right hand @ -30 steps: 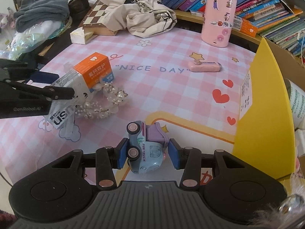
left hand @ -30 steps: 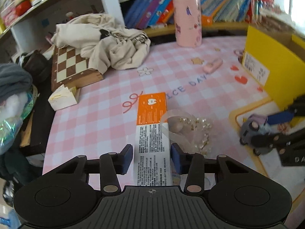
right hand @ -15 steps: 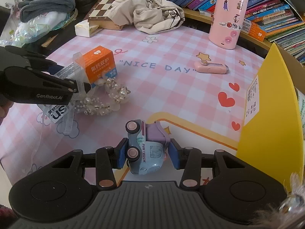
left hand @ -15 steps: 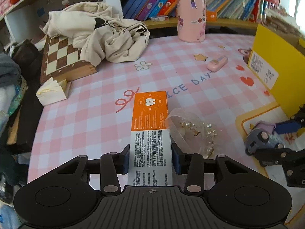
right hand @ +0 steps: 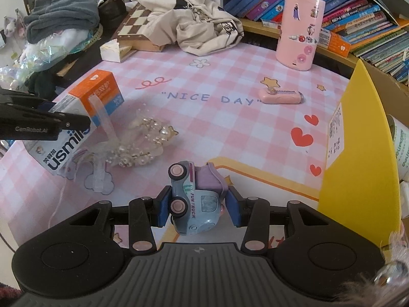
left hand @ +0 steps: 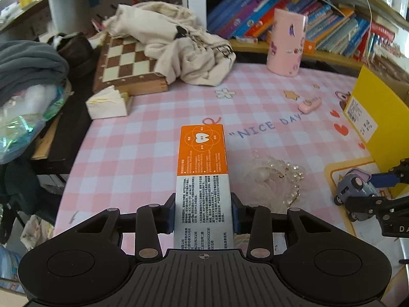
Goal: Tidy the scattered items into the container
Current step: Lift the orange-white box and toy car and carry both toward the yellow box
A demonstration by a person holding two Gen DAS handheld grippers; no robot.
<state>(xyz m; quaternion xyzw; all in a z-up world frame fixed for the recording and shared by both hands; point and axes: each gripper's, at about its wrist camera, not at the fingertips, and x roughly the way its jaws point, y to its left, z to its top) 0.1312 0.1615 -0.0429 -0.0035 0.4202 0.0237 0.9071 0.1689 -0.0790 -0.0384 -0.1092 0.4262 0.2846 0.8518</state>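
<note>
Since the earlier frame, the left gripper (left hand: 203, 215) has clamped and lifted the toothpaste box (left hand: 203, 179); the right gripper (right hand: 198, 207) grips the toy truck (right hand: 195, 199). Next: carry both to the yellow container (right hand: 358, 153).

The left gripper (left hand: 203, 213) is sitting at the lower centre of its frame, pads pressing a box from both sides. The right gripper (right hand: 199, 208) is sitting low centre too, clamping a toy.
</note>
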